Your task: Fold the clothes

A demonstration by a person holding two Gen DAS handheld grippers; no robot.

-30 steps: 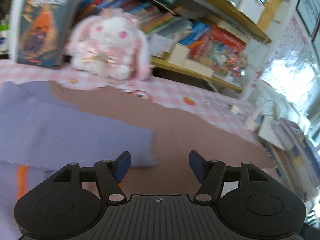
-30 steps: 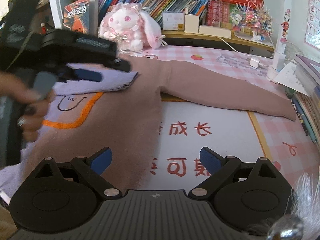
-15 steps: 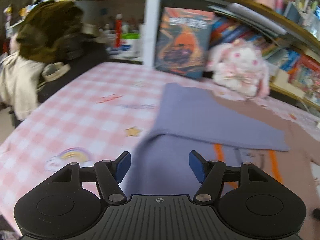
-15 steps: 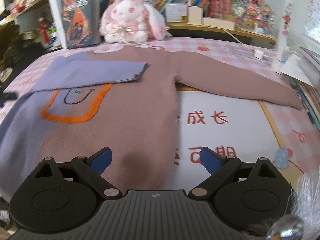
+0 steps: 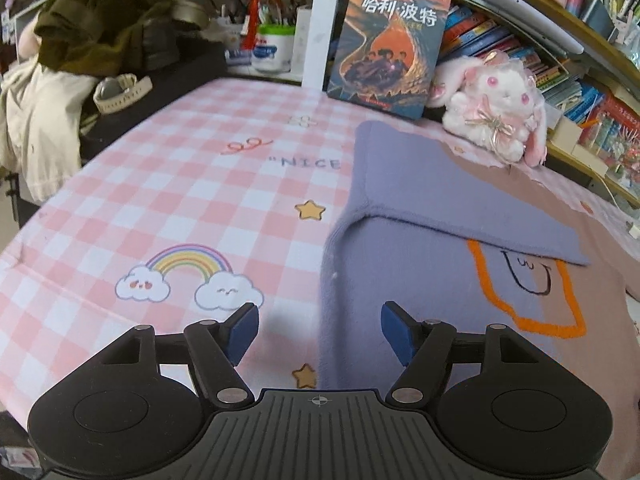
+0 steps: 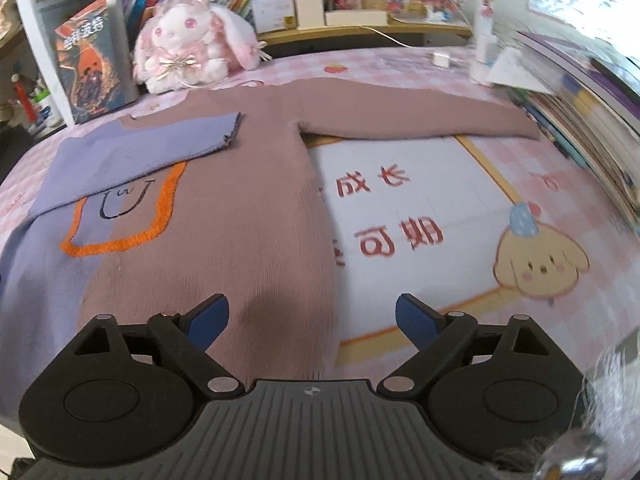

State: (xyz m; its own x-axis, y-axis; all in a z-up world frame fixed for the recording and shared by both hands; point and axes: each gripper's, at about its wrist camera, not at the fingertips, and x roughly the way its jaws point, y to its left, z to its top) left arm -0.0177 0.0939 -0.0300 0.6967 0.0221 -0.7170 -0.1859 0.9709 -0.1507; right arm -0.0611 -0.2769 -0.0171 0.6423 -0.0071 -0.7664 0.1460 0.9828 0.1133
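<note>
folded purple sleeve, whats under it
The purple sleeve lies over the sweater chest, covering the top of the orange-outlined patch. The rest under it is hidden.

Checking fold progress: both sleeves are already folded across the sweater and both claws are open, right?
Not quite. Only the purple sleeve is folded across the sweater; the right wrist view shows the brown sleeve stretched out flat. Both claws, left and right, are open.

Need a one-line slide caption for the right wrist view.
Open right gripper above a sweater with its purple sleeve folded across the chest and its brown sleeve spread out.
</note>
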